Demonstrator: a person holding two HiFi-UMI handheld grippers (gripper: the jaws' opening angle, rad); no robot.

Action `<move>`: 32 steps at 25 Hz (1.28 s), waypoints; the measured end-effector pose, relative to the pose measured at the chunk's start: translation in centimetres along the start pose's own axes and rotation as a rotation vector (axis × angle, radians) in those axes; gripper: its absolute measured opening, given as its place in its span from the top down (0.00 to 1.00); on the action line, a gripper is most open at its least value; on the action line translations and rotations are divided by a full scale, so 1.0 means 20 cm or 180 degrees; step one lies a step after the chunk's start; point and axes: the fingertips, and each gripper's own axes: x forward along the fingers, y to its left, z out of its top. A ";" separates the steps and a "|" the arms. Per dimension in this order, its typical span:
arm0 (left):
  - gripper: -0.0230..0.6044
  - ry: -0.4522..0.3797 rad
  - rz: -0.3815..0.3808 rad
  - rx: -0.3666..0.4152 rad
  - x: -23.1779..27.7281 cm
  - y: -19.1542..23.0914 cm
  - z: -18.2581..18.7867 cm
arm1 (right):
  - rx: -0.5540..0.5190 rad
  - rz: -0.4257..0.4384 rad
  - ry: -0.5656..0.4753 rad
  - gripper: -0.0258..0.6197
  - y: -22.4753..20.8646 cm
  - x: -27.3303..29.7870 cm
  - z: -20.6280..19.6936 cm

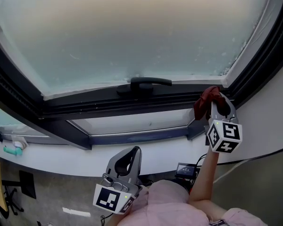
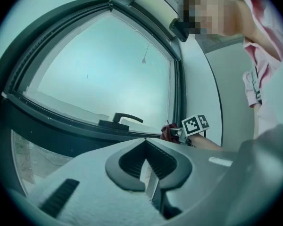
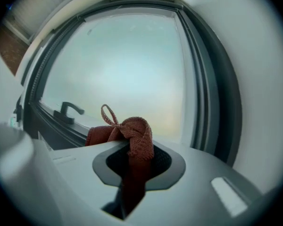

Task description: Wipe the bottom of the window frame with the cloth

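The dark bottom rail of the window frame (image 1: 99, 103) runs across the head view under the frosted pane. A red-brown cloth (image 1: 206, 99) is bunched at the rail's right end, near the corner. My right gripper (image 1: 220, 103) is shut on it. In the right gripper view the cloth (image 3: 136, 136) sticks up between the jaws, a small loop at its top. My left gripper (image 1: 133, 153) hangs low in front of the sill, away from the frame. Its jaws are shut with nothing between them (image 2: 148, 166). From there the cloth (image 2: 170, 131) shows far off.
A black window handle (image 1: 150, 82) sits at the middle of the bottom rail. Below runs a white sill (image 1: 61, 157) with a small green object (image 1: 12, 149) at its left end. A black device with a cable (image 1: 185, 169) lies under the sill. A white wall (image 1: 269, 126) flanks the right.
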 end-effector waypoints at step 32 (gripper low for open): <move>0.96 -0.0153 0.0371 -0.0174 -0.78 0.60 0.15 | -0.0769 0.0636 0.0207 0.88 1.28 0.02 0.06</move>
